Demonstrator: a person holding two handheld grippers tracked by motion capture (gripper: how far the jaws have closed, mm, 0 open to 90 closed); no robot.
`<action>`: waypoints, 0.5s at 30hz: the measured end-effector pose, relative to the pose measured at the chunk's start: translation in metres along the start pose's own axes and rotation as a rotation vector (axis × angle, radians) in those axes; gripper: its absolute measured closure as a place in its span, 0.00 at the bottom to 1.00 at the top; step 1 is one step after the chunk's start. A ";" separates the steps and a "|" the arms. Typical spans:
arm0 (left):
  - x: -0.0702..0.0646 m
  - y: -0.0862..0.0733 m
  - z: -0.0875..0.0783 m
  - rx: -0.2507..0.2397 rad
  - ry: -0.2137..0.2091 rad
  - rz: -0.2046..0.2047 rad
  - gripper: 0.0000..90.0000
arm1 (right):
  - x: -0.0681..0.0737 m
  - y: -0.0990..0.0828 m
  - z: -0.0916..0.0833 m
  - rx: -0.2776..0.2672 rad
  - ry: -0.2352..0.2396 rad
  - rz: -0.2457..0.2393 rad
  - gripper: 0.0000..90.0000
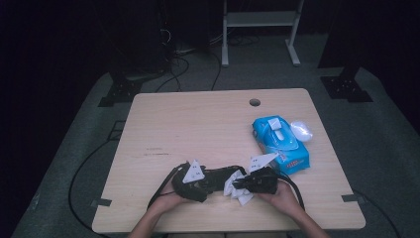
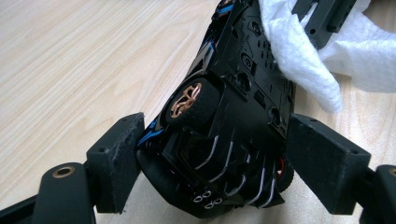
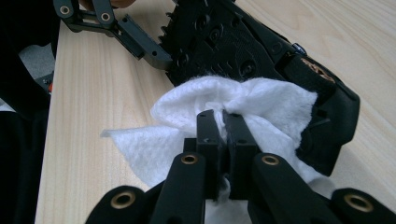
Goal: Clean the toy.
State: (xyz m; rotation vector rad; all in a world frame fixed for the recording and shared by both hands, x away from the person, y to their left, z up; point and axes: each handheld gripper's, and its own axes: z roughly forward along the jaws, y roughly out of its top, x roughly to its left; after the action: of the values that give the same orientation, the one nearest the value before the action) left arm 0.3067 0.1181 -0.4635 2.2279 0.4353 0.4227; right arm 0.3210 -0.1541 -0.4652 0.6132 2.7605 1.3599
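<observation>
Black toy car (image 2: 224, 116) clamped for underside wiping
Left gripper (image 2: 212, 154) grips the car's rear, chassis turned up for access; right gripper (image 3: 223, 140), beside the car's front, pinches a white crumpled wipe (image 3: 243, 100) against that chassis on the wooden table (image 1: 198, 124).

Dark room, grey floor (image 1: 376, 144), white frame (image 1: 260, 20)

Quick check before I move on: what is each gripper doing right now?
Left gripper: jaws clamped on the black toy car, which is turned underside up.
Right gripper: shut on the white wipe, pressed against the car.
</observation>
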 end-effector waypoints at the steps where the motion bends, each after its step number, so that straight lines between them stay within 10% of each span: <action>1: 0.000 0.000 0.000 0.001 -0.004 -0.001 0.23 | 0.001 0.000 0.000 0.002 -0.003 -0.006 0.95; 15: 0.003 -0.006 -0.008 -0.069 -0.044 -0.029 0.34 | 0.004 -0.002 0.000 0.010 -0.024 -0.015 0.95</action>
State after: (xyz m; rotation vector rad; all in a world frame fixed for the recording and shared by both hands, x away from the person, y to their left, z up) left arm 0.3052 0.1286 -0.4622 2.1575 0.4228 0.3677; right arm 0.3166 -0.1539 -0.4655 0.6040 2.7494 1.3273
